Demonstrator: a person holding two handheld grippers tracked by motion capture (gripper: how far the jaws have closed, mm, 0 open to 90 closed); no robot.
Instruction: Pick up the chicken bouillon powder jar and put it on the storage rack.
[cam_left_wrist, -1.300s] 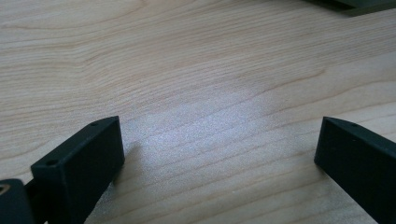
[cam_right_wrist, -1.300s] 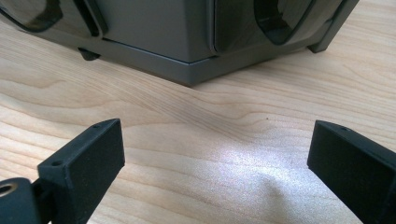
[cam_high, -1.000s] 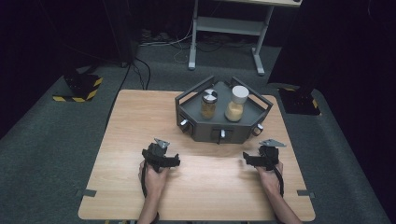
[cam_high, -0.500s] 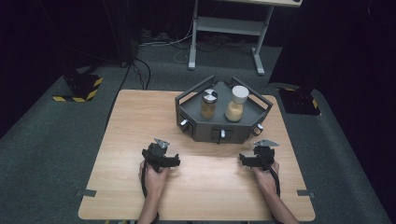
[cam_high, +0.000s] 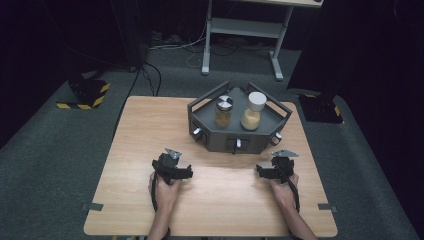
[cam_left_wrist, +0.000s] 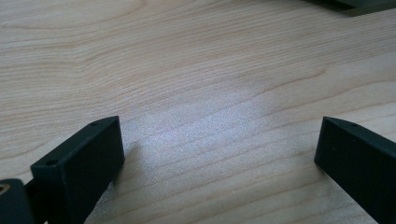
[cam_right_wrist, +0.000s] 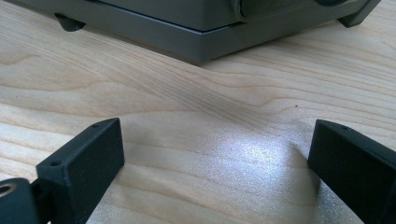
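A grey six-sided tray (cam_high: 220, 141) stands at the back middle of the wooden table (cam_high: 145, 130). It holds two jars of yellowish contents: one with a black-and-white lid (cam_high: 223, 111) and a taller one with a white lid (cam_high: 253, 112). My left gripper (cam_high: 172, 161) rests on the table in front of the tray's left side, open, with bare wood between its jaws (cam_left_wrist: 219, 154). My right gripper (cam_high: 278, 163) sits close to the tray's front right corner, open and empty (cam_right_wrist: 215, 154). The tray's base (cam_right_wrist: 201, 39) lies just ahead of it.
Small knobs (cam_high: 238, 144) stick out of the tray's front wall. Bare tabletop stretches between and in front of the two hands. On the floor beyond the table are a metal stand (cam_high: 240, 30) and a black-and-yellow striped block (cam_high: 87, 92).
The right gripper has shifted slightly to the left, nearer the tray's corner. The left gripper and the jars have not moved.
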